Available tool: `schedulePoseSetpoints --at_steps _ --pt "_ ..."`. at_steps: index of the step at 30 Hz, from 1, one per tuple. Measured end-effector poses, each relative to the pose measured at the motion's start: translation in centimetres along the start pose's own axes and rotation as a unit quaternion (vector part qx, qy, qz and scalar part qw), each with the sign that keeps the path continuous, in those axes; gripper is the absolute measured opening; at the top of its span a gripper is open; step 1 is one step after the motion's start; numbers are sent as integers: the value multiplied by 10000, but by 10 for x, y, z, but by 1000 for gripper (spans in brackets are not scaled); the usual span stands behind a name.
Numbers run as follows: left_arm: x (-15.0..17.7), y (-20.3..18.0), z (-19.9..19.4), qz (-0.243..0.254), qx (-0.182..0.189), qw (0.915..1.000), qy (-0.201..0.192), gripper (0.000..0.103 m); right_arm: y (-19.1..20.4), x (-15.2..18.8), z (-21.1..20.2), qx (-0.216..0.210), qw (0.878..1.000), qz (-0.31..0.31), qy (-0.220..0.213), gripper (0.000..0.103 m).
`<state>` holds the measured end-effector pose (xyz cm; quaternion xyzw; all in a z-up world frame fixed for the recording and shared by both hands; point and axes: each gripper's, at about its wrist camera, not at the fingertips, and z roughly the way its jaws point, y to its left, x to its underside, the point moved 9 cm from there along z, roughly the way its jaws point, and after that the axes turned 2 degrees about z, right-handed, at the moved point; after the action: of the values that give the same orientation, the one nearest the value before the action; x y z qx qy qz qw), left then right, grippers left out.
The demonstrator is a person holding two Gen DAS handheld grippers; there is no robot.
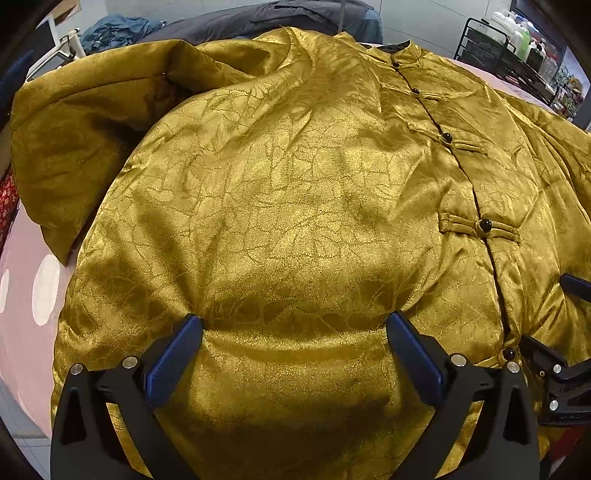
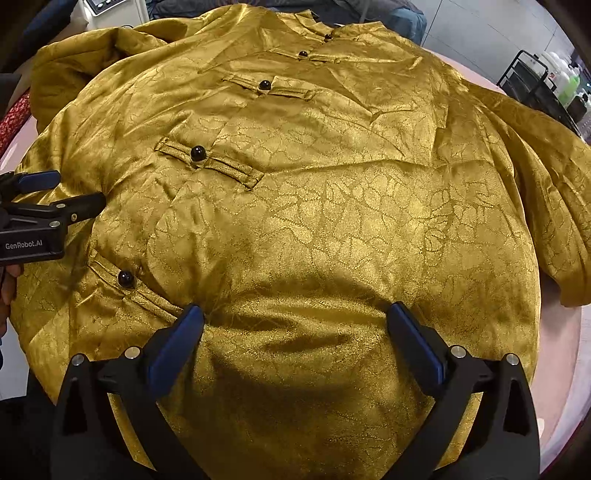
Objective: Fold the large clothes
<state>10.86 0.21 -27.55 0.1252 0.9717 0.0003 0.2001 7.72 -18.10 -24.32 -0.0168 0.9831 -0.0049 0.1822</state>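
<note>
A golden satin jacket [image 1: 295, 184] with black knot buttons [image 1: 484, 225] lies front up, closed along its placket, collar at the far end. My left gripper [image 1: 295, 321] stands open with both blue fingertips pressing on the cloth near the hem, left of the placket. My right gripper [image 2: 295, 314] is open as well, its tips resting on the jacket [image 2: 332, 203] right of the buttons [image 2: 197, 153]. Neither pinches any cloth. The right gripper [image 1: 557, 317] shows at the left wrist view's right edge, and the left gripper [image 2: 66, 192] at the right wrist view's left edge. One sleeve [image 1: 74, 140] lies bunched at far left.
The jacket rests on a pink spotted cover [image 1: 22, 295] whose edge runs close to me. Dark and blue garments [image 1: 258, 18] are piled beyond the collar. A black wire rack with bottles [image 1: 517, 48] stands at the far right. Red patterned cloth [image 1: 7, 203] hangs at the left.
</note>
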Motion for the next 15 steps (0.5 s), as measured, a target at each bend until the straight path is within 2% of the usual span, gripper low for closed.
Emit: schedulePoseSetpoints --at_steps 1,3,7,11,15 --pt "0 0 0 11 -4 10000 5 98 -1 1 -3 -55 10000 29 -26 98" --pt "3 1 -2 18 -2 10000 21 98 -10 -6 -20 -325 9984 303 -344 98" --pt "1 0 1 -2 -40 10000 80 98 -69 -29 -66 -272 9848 1218 -1210 98" --pt "-1 -2 3 -40 -76 9999 93 98 -167 -44 -123 202 9532 2168 -2097 98" --pt "-1 -2 3 -46 -79 9999 90 98 -260 -43 -159 773 9186 2963 -2498 98"
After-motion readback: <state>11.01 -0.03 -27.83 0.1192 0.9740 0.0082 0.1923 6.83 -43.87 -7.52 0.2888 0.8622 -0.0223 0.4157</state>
